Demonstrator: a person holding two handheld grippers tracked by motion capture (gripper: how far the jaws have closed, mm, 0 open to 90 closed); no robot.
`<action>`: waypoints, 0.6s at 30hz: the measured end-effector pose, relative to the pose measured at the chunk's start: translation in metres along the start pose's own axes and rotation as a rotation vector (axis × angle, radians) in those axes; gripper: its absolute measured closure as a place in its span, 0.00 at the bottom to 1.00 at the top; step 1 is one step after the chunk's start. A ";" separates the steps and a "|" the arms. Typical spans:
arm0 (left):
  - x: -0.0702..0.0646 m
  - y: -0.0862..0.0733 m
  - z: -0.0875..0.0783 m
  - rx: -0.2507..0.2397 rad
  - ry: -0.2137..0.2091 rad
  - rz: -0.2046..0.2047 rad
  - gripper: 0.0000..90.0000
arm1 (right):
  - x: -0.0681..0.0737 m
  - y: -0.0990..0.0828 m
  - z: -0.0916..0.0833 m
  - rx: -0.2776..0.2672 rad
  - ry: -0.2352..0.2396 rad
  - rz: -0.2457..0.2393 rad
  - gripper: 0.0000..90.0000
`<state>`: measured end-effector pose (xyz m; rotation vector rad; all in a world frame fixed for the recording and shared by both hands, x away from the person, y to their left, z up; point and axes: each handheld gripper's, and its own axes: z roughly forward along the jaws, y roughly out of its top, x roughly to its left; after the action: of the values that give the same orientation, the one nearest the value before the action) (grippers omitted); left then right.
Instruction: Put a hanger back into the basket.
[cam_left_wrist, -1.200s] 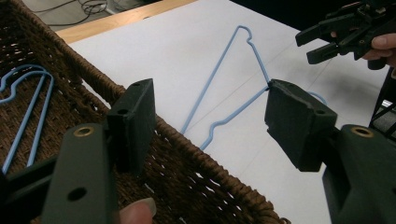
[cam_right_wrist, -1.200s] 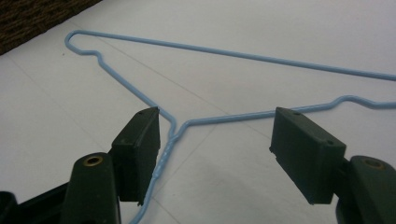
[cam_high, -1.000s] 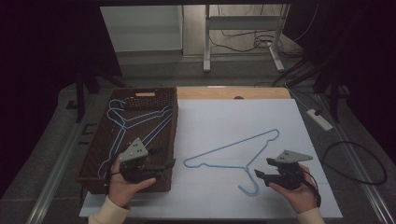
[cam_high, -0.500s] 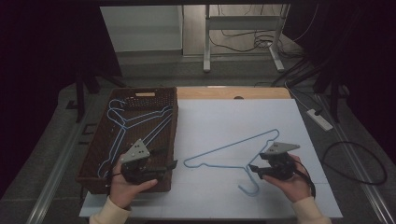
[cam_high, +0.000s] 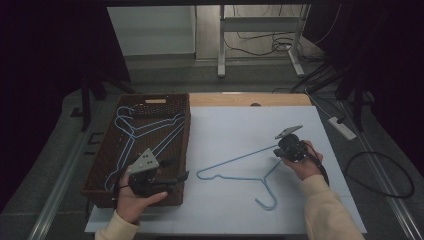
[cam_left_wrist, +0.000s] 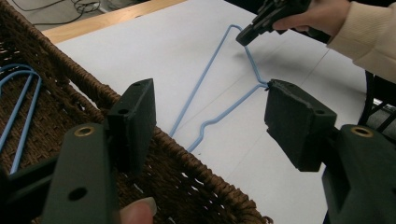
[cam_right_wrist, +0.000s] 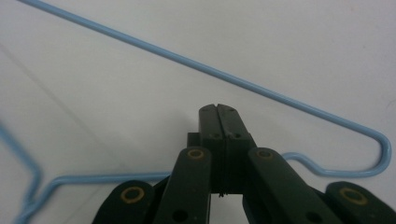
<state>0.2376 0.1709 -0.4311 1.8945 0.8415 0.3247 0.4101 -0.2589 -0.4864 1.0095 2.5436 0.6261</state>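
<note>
White table sheet (cam_high: 240, 125) bears everything. Right gripper (cam_right_wrist: 218, 109) has just closed, jaws pressed together inside the blue hanger (cam_high: 235, 167), nothing pinched. Left gripper (cam_left_wrist: 205, 116) stands spread over the basket (cam_high: 182, 140) rim, empty.

Open left tool (cam_left_wrist: 210, 116) above basket (cam_left_wrist: 196, 172) rim (blue hanger (cam_left_wrist: 219, 70) beyond).

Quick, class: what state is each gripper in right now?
Left gripper: open, holding nothing, above the basket rim.
Right gripper: jaws just closed, shut; whether on the hanger wire cannot be told.
</note>
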 end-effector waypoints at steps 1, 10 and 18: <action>0.000 0.000 0.000 0.001 0.000 0.000 0.39 | -0.002 0.000 0.002 0.013 -0.001 0.004 1.00; 0.001 -0.001 0.000 0.001 0.000 -0.002 0.39 | -0.009 -0.007 0.012 0.067 0.009 -0.009 1.00; 0.000 -0.001 0.000 0.002 -0.001 0.002 0.39 | -0.009 -0.017 0.005 0.080 0.004 0.023 1.00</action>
<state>0.2374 0.1707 -0.4320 1.8973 0.8397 0.3238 0.4090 -0.2757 -0.4980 1.0672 2.5827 0.5368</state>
